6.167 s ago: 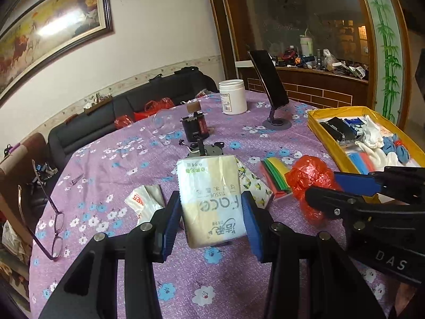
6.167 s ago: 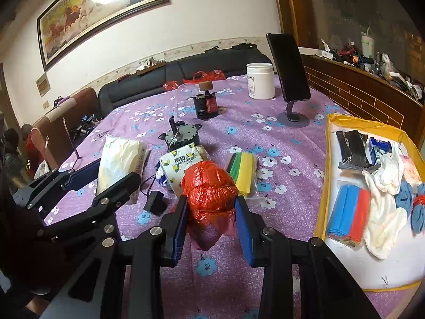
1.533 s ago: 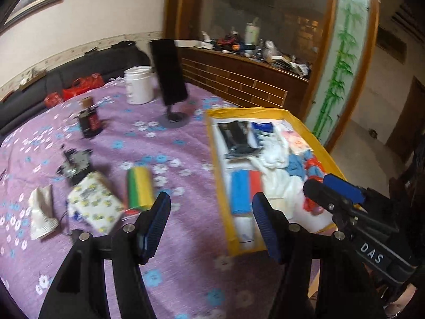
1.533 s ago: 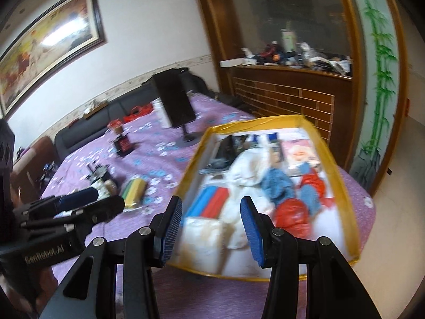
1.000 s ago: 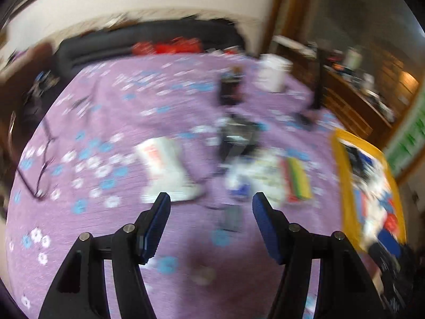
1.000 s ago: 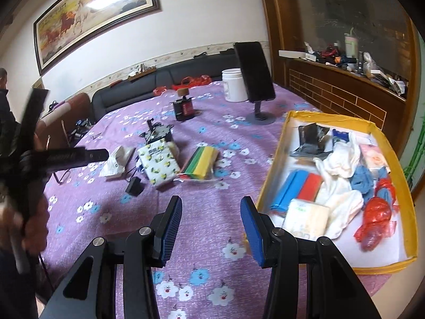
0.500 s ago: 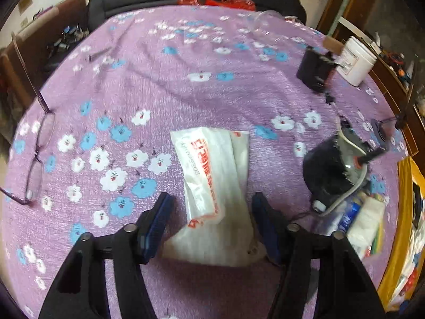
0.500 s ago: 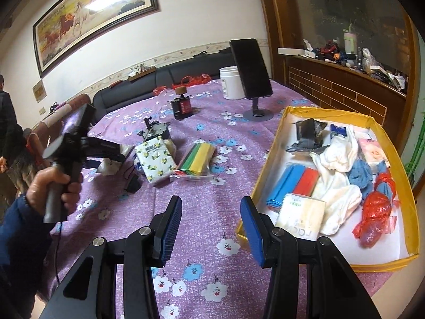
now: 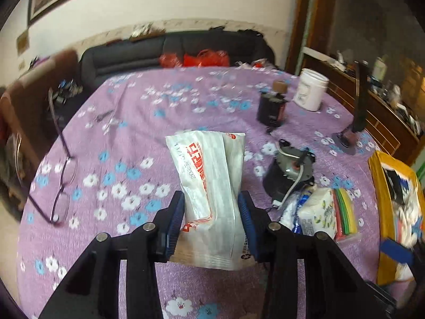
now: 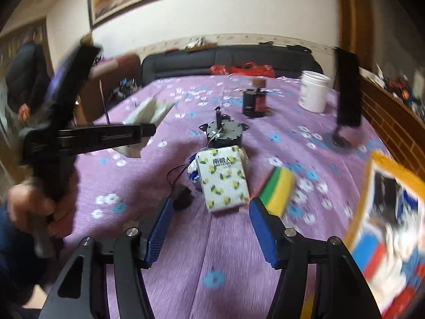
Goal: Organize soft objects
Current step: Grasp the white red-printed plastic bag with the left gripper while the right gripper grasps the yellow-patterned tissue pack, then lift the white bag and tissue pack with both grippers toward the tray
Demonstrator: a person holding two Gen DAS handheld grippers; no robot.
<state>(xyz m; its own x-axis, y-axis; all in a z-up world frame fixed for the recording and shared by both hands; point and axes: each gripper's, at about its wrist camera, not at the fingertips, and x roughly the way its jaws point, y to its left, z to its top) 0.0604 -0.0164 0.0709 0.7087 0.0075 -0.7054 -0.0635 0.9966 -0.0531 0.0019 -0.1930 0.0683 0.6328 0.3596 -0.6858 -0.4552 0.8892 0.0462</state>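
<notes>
My left gripper (image 9: 211, 207) is shut on a white soft pack with red print (image 9: 209, 183), held just above the purple flowered tablecloth. In the right wrist view the left gripper (image 10: 143, 130) shows at the left with that pack (image 10: 148, 111) in it. My right gripper (image 10: 211, 212) is open and empty, its blue pads either side of a lemon-print tissue pack (image 10: 224, 180), apart from it. A green-yellow sponge pack (image 10: 279, 188) lies beside the tissue pack. The yellow tray (image 10: 372, 164) with soft things is at the right.
A small motor (image 10: 223, 133), a black block with a cork (image 10: 256, 101), a white jar (image 10: 314, 91) and a phone on a stand (image 10: 346, 90) stand on the table. Glasses (image 9: 61, 175) lie at the left. A small black part (image 10: 182, 198) lies by my right gripper's left finger.
My left gripper has closed on the white pack and lifted it. My right gripper has swung left from the tray to the lemon-print tissue pack.
</notes>
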